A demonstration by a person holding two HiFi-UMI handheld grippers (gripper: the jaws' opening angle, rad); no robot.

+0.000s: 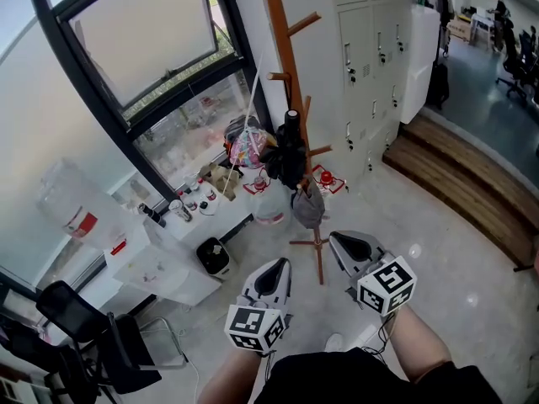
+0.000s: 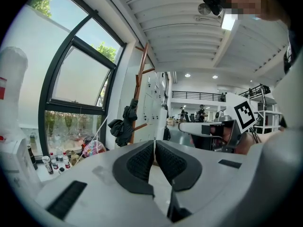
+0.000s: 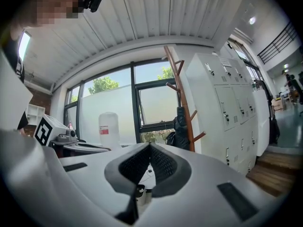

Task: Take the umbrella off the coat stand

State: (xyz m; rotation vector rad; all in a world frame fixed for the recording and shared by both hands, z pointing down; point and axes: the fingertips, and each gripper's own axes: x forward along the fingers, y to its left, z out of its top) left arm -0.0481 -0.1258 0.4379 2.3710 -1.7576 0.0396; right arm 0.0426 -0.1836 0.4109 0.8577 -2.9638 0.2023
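Observation:
A folded black umbrella [image 1: 289, 154] hangs on the tall wooden coat stand [image 1: 290, 66], with a grey bag [image 1: 308, 207] just below it. Both grippers are held in front of the stand, well short of it and apart from it. My left gripper [image 1: 274, 278] is shut with nothing between its pads. My right gripper [image 1: 347, 247] is likewise shut and empty. In the left gripper view the umbrella [image 2: 125, 124] hangs left of my closed jaw tips [image 2: 155, 142]. The right gripper view shows the umbrella [image 3: 180, 129] on the stand [image 3: 176, 79], right of my jaw tips [image 3: 149, 145].
White lockers [image 1: 370, 57] stand right behind the stand. A low white ledge [image 1: 181, 217] with small bottles runs under the window at left, with a colourful bundle [image 1: 248, 148] on it. A black bin [image 1: 216, 257] and a black chair [image 1: 93, 335] sit lower left. A wooden step [image 1: 472, 192] lies right.

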